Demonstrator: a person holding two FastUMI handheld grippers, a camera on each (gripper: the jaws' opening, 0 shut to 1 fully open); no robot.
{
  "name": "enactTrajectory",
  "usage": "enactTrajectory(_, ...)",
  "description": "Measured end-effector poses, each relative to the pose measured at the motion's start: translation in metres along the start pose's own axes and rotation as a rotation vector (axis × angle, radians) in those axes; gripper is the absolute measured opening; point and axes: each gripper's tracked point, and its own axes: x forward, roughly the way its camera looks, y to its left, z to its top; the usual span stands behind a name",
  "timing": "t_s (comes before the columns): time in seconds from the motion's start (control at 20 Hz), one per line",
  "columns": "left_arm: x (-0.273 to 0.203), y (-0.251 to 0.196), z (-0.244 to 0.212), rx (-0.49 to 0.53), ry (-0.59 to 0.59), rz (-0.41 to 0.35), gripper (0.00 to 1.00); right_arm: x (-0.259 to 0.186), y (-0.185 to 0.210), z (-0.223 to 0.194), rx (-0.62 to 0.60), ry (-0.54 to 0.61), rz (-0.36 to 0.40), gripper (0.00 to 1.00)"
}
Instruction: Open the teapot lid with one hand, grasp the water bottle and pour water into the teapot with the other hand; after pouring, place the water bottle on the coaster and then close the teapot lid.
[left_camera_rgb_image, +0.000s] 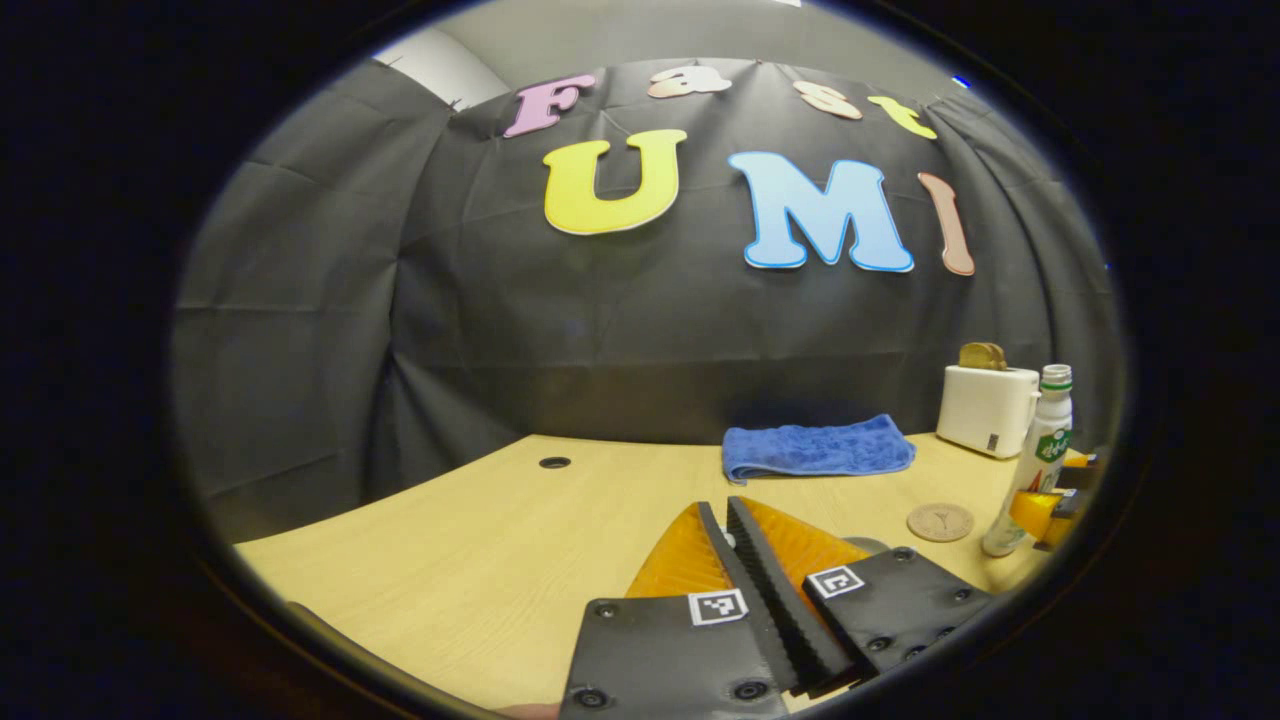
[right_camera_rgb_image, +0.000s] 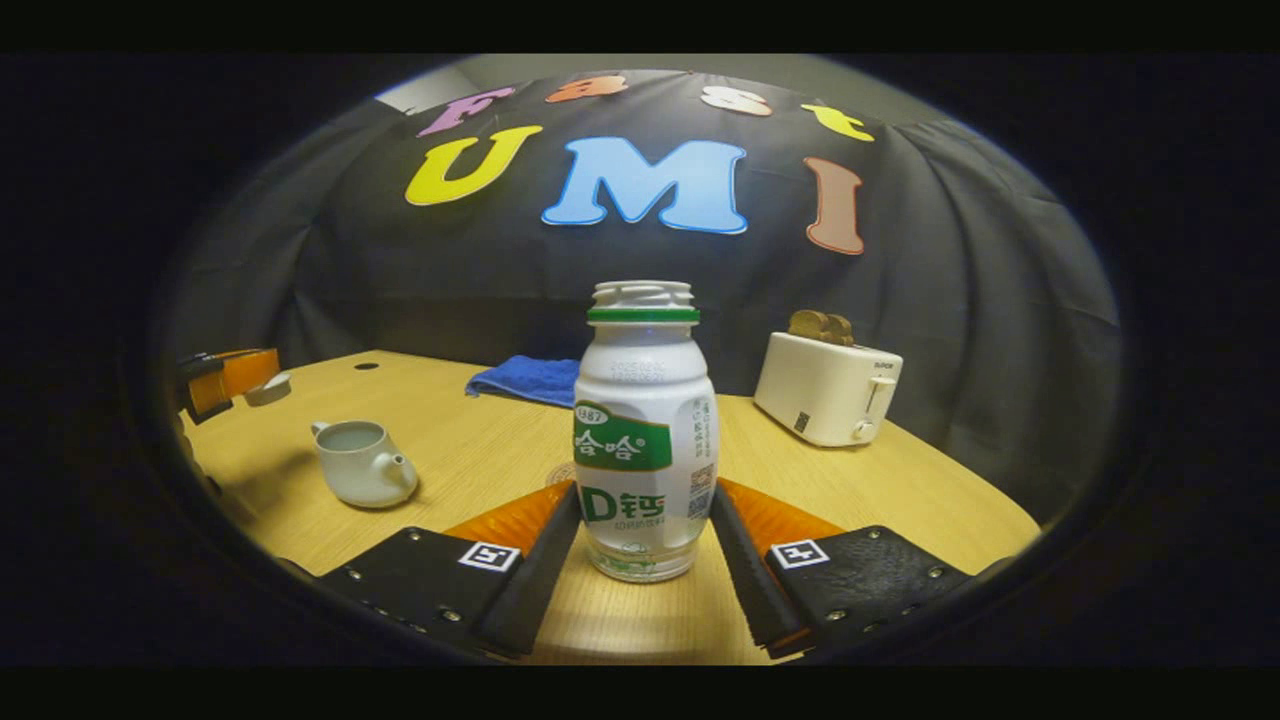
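Note:
The white water bottle (right_camera_rgb_image: 645, 440), green-banded and capless, stands upright between the fingers of my right gripper (right_camera_rgb_image: 645, 492), which press on both its sides. In the left gripper view the bottle (left_camera_rgb_image: 1040, 455) sits at the far right, just right of the round coaster (left_camera_rgb_image: 940, 522). The pale teapot (right_camera_rgb_image: 360, 465) stands open on the table to the left. My left gripper (left_camera_rgb_image: 722, 508) is nearly closed on a small white piece. From the right gripper view, that gripper (right_camera_rgb_image: 228, 378) holds the teapot lid (right_camera_rgb_image: 268, 388) above the table's left side.
A white toaster (right_camera_rgb_image: 825, 390) with bread in it stands at the back right. Against the back wall a folded blue cloth (right_camera_rgb_image: 530, 378) lies on the wooden table (left_camera_rgb_image: 450, 560). The table has a small round hole (left_camera_rgb_image: 554, 462) near its far left.

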Motion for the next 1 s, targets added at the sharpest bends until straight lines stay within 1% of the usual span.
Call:
enactTrajectory(0.15,0.0,0.004,-0.002,-0.002,-0.001,0.005,0.09,-0.002,-0.004,0.011,-0.121,-0.02,-0.046,0.76)
enactTrajectory(0.3,-0.001,0.009,-0.003,-0.007,0.002,0.008,0.09,-0.003,-0.003,0.026,-0.289,-0.051,-0.084,0.76)
enactTrajectory(0.45,-0.001,0.014,-0.006,-0.013,0.004,0.011,0.09,0.001,0.006,0.037,-0.432,-0.076,-0.091,0.77)
enactTrajectory(0.55,-0.002,0.018,-0.006,-0.017,0.005,0.014,0.09,0.006,0.015,0.038,-0.526,-0.076,-0.081,0.77)
enactTrajectory(0.6,-0.002,0.021,-0.007,-0.02,0.006,0.017,1.0,0.007,0.02,0.038,-0.569,-0.076,-0.075,0.77)
enactTrajectory(0.8,-0.002,0.028,-0.013,-0.024,0.013,0.025,1.0,0.013,0.033,0.04,-0.743,-0.078,-0.068,0.77)
enactTrajectory(1.0,-0.002,0.034,-0.015,-0.03,0.019,0.026,1.0,0.02,0.042,0.044,-0.874,-0.084,-0.068,0.77)
